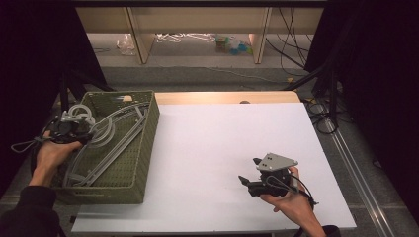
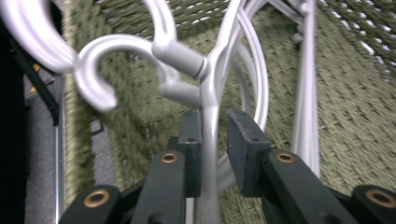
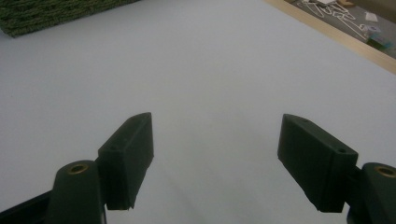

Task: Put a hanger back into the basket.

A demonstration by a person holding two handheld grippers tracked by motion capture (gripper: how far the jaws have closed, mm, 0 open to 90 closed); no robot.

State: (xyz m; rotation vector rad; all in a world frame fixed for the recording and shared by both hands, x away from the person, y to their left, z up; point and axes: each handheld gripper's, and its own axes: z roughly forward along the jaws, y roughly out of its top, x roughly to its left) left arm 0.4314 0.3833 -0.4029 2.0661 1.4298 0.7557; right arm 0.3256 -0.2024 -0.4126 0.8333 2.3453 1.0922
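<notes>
The silver hangers (image 1: 106, 136) lie heaped in the green woven basket (image 1: 143, 148), which sits along the left edge of the worktop (image 1: 222, 148), its far end near the far left corner. Their hooks curl up at the basket's far left corner. In the left gripper view the thin stem of one hanger (image 2: 210, 140) stands between the two black jaws of the left tool (image 2: 215, 140). One pad lies against the stem, the other stands just beside it with a narrow gap, so the jaws are slightly spread and not pinching. The left hand (image 1: 52, 155) holds this tool over the basket's left rim. The right tool (image 1: 249, 173) rests near the worktop's near right corner, well apart from the basket, its jaws spread wide with nothing between them.
</notes>
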